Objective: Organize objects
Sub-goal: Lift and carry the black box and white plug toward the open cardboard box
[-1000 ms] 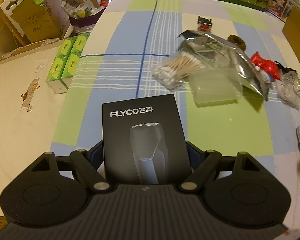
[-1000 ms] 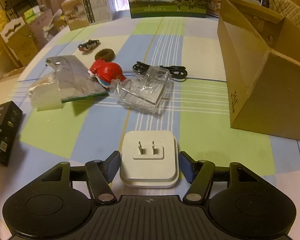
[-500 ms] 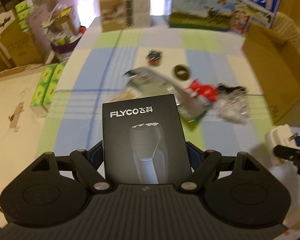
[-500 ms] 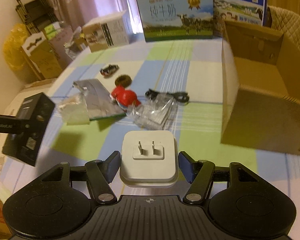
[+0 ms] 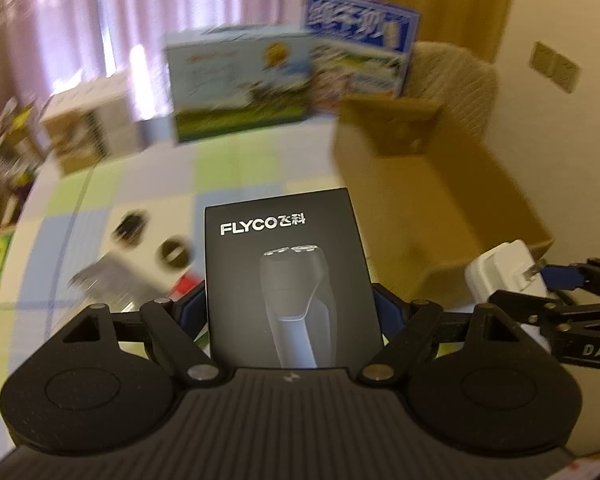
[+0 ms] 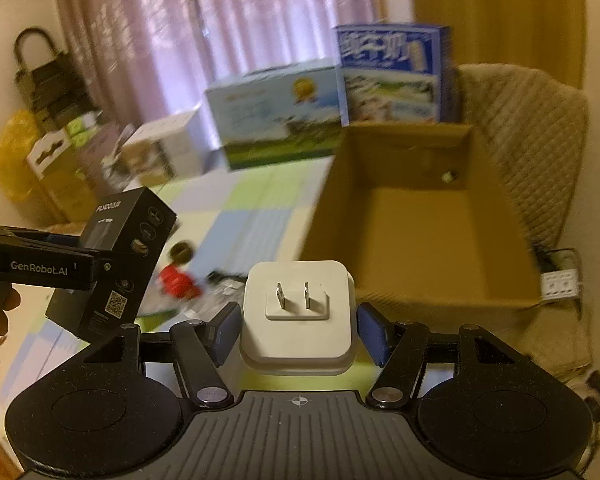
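Above the checked tablecloth (image 6: 256,232), both loads now ride in the air, where a second ago they sat low over the cloth. The left gripper (image 5: 290,304) is clamped on the black FLYCO shaver box (image 5: 288,280), held upright between its pads. The right gripper (image 6: 298,330) is closed around the white plug adapter (image 6: 300,312), prongs facing up. Both views have swung up from the clutter toward the open cardboard box (image 6: 416,216), which looks nearly empty, so the carry to it seems well under way and dropping the items in is likely next.

Left behind on the cloth are a red toy (image 6: 178,280) and a small brown round thing (image 6: 182,252), blurred. Milk cartons (image 6: 392,76) stand at the table's far edge before pink curtains (image 6: 220,32); a quilted chair (image 6: 532,128) sits behind the box.
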`<act>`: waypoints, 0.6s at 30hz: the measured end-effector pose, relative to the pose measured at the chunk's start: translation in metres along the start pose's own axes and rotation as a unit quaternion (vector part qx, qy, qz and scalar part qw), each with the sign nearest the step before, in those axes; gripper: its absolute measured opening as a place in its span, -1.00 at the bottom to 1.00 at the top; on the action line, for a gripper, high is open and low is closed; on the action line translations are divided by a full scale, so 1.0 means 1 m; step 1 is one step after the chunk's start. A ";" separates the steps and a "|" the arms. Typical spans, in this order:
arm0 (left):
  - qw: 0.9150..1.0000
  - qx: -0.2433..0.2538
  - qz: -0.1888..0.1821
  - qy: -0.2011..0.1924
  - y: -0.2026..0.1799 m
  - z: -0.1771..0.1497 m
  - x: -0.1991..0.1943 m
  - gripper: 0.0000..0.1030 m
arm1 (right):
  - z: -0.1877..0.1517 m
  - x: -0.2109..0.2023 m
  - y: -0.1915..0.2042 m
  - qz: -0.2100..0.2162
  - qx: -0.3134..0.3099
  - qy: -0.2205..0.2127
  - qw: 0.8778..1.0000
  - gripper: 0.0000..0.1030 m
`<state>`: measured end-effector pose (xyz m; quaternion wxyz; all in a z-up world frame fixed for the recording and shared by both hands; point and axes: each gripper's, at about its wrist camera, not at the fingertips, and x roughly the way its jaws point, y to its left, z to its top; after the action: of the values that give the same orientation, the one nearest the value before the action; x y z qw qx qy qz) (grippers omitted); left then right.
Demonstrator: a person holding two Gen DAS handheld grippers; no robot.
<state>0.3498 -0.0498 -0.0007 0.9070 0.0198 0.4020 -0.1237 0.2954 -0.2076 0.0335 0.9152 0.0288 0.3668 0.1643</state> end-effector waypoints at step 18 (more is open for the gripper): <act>0.998 0.041 -0.036 0.002 -0.131 0.088 0.092 0.56 | 0.054 0.035 -0.120 -0.038 0.006 0.001 0.999 0.17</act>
<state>0.4417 -0.2082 -0.0003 0.8994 0.0425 0.3991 -0.1729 0.3894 -0.3059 0.0284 0.9205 0.0200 0.3691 0.1271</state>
